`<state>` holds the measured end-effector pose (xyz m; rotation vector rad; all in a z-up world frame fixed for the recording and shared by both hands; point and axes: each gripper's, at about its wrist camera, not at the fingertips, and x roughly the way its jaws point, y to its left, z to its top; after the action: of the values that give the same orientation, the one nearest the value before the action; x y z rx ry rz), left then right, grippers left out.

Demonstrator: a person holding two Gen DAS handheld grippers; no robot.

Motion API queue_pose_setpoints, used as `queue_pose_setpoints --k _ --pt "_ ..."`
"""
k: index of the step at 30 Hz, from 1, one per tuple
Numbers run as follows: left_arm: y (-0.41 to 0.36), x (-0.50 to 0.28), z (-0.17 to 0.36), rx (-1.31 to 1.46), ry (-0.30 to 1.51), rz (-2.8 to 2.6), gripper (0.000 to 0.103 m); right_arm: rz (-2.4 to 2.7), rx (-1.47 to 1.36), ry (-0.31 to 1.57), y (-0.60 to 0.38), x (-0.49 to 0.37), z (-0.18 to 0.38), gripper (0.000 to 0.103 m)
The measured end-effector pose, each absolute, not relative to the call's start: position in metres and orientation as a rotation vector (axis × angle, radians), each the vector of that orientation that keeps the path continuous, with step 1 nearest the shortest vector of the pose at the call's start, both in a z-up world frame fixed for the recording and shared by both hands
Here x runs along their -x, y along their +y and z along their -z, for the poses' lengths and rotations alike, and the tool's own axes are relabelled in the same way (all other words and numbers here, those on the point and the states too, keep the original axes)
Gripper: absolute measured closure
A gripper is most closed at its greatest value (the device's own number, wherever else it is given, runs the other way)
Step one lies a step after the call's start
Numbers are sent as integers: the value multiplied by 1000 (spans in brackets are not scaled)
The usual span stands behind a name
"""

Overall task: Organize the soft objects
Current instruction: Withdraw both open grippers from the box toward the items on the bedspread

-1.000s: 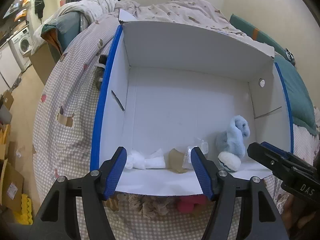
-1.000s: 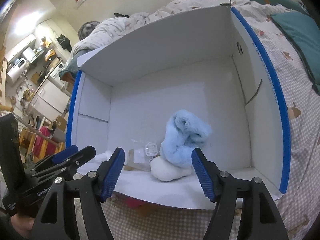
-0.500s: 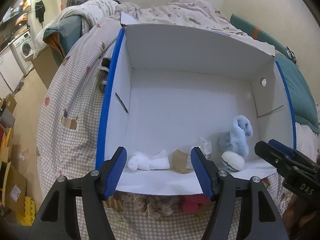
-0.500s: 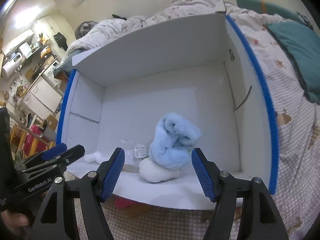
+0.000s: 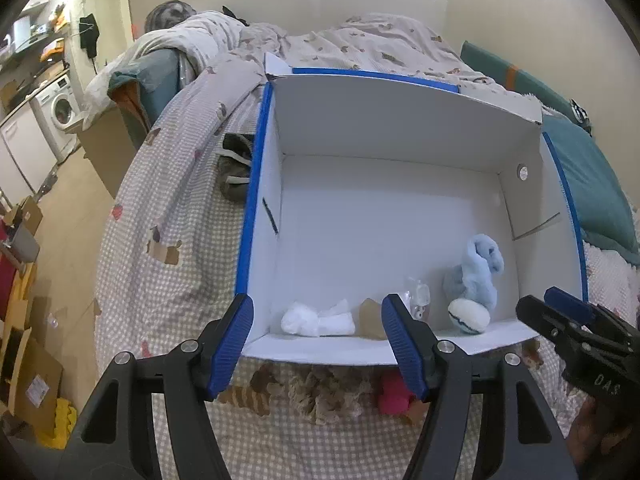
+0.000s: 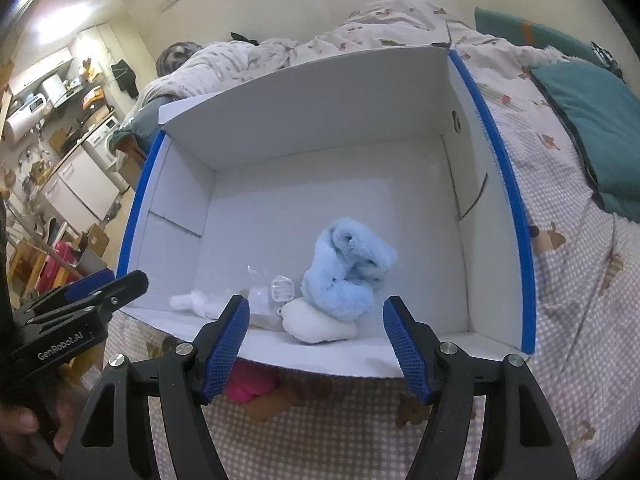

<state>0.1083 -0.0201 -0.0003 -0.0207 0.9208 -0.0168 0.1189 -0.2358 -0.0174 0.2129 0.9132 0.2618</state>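
A white box with blue edges (image 5: 256,184) (image 6: 496,168) lies open on the bed. In it, near the front wall, lie a light blue plush toy (image 5: 478,268) (image 6: 346,272), a white rolled cloth (image 5: 316,320) (image 6: 192,304), a clear plastic piece (image 5: 418,294) (image 6: 280,290) and a brown tag (image 5: 370,316). A pink soft item (image 5: 394,396) (image 6: 250,388) and a brown furry item (image 5: 320,392) lie on the bedspread outside the front wall. My left gripper (image 5: 318,344) and right gripper (image 6: 316,344) are open and empty, hovering before the box's front edge.
The checked bedspread (image 5: 168,240) covers the bed. A teal pillow (image 6: 592,128) lies right of the box. A dark shoe-like object (image 5: 236,168) lies left of it. A rumpled duvet (image 5: 340,44) is behind. The floor with cardboard boxes (image 5: 28,360) drops off at left.
Both grippers have pulled back and up from the box, so more of the bed shows. Both stay open. The objects in the box have not moved.
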Motion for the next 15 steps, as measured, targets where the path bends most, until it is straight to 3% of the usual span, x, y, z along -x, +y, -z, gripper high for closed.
queue_pose_setpoints --k 15 --pt "-6 -76 -2 60 934 -2 39 -245 -286 891 -243 -85 11 30"
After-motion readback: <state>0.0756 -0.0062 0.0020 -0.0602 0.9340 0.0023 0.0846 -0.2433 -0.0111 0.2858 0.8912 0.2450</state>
